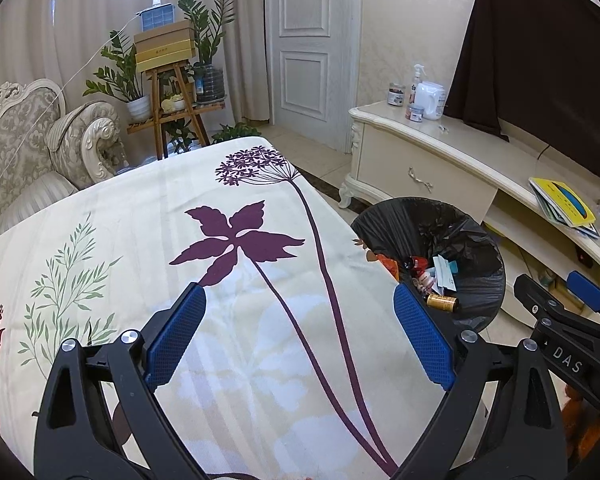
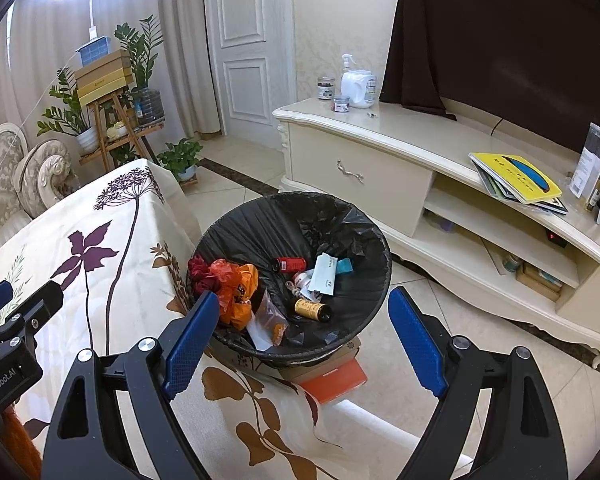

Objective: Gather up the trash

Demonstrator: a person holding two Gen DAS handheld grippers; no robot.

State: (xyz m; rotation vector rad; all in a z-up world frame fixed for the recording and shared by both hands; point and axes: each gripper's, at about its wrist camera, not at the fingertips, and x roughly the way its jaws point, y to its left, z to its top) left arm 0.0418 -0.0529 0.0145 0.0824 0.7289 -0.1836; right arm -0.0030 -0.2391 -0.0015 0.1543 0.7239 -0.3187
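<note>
both grippers, left (image 1: 296, 312) and right (image 2: 304, 320), have fingers spread wide, grasping nothing. left hangs over the floral-cloth tabletop (image 1: 120, 240); collected trash lies in the round black-bagged bin (image 2: 352, 216) beside it.

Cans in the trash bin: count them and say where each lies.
2. A red can lies toward the back of the trash bin; a gold can lies nearer the front, beside the white envelope. Others may be buried.

The right tool (image 2: 302, 324), jaws wide and empty, hangs over the bin (image 2: 364, 220) holding wrappers (image 2: 236, 284) and cans (image 2: 312, 309) beside the surface (image 2: 60, 240).
</note>
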